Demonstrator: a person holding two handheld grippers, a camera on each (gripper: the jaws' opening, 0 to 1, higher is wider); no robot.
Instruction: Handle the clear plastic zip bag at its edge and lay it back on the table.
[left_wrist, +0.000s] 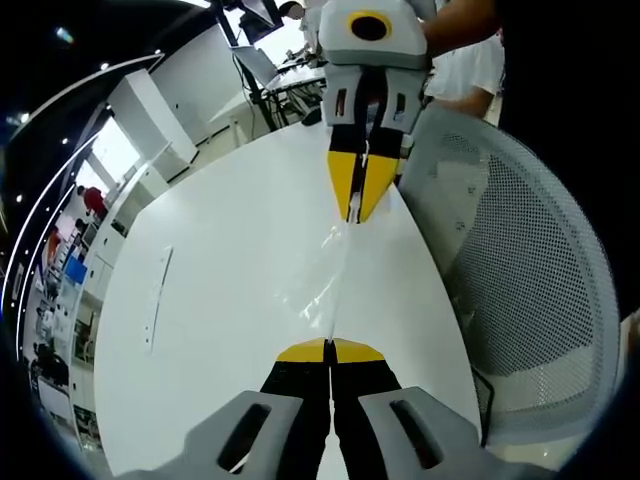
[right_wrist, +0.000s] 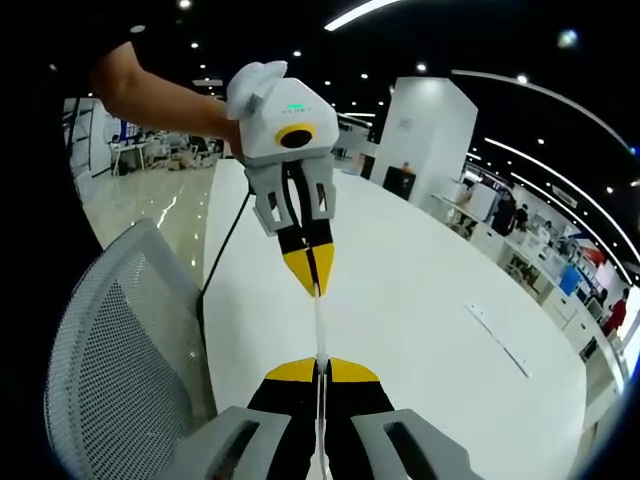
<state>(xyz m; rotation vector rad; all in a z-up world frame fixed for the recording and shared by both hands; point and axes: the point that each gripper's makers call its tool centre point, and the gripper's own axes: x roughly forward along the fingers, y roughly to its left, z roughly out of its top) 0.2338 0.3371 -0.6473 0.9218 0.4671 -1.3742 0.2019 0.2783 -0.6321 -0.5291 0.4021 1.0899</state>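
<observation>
Zip bag (left_wrist: 335, 285), clear plastic, stretched taut above the white worktop (left_wrist: 220, 300) between two facing grippers. Left gripper (left_wrist: 329, 350) and right gripper (right_wrist: 321, 368) each clamp closed on opposite bag edges. Mesh chair (left_wrist: 520, 290) stands beside the worktop.

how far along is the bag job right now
Done: both edges gripped. The left gripper and right gripper are each shut on the clear zip bag, stretched taut between them above the white table. Left: lower it flat onto the table and release.
</observation>
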